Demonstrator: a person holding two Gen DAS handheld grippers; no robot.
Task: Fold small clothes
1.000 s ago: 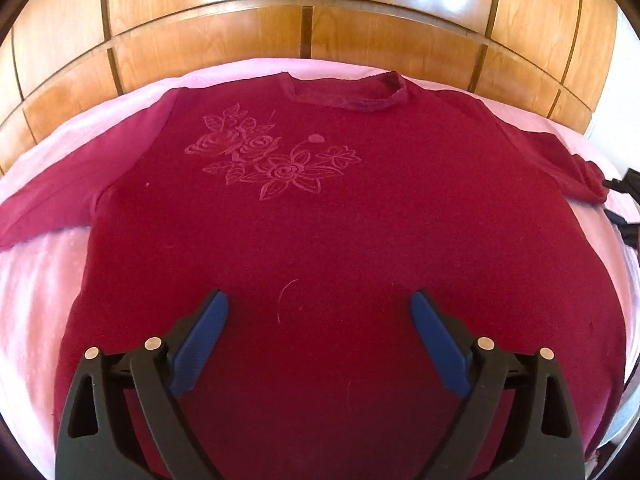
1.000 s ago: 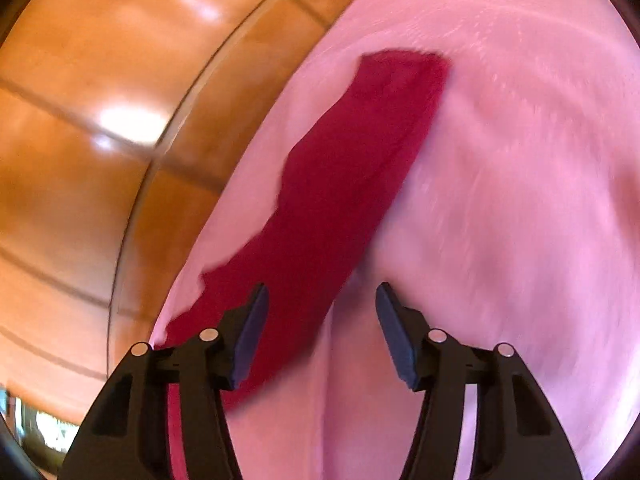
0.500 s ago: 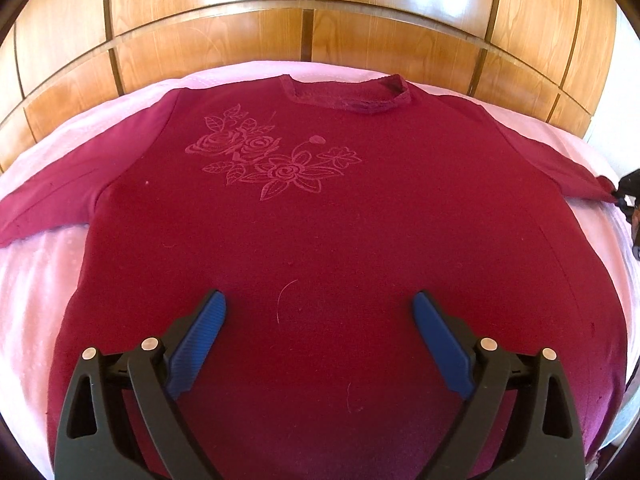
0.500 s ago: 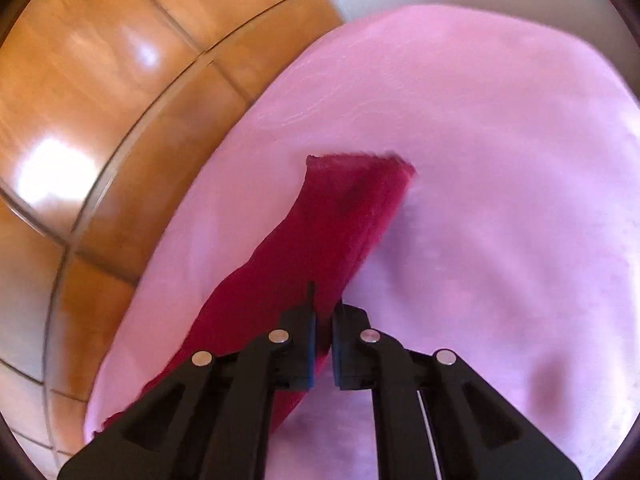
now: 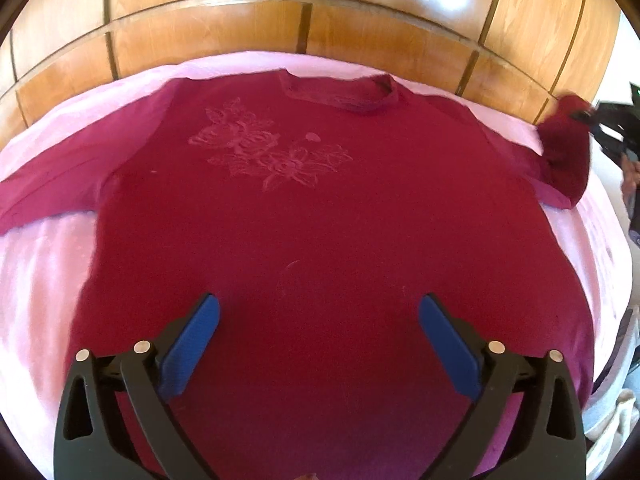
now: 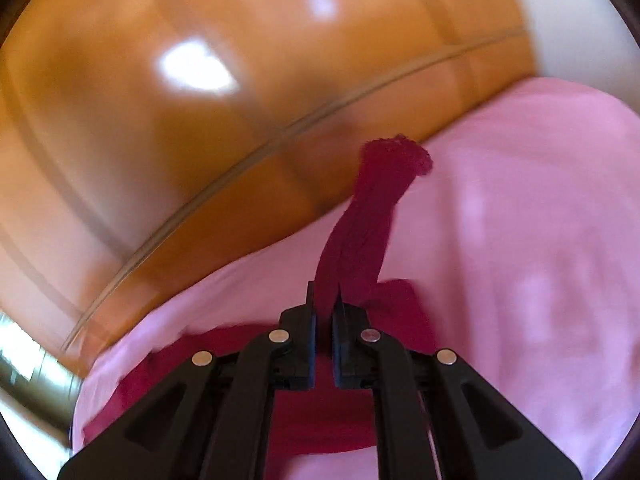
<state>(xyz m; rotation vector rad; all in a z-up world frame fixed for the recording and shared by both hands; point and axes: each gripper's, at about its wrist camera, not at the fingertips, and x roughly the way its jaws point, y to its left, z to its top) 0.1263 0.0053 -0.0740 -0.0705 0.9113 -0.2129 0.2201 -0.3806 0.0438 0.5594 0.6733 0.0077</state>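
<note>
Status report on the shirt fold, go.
Right gripper shut on sleeve, lifted off pink sheet. Left gripper opening, empty, above maroon shirt, lying flat. Nothing in the way.

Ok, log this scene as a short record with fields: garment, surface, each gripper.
garment: dark red sweater, spread flat, floral design on chest
surface: pink bedsheet, wooden headboard behind
left gripper: jaws opening, above the sweater's lower half, nothing between them
right gripper: shut on sleeve, which is lifted off the sheet
</note>
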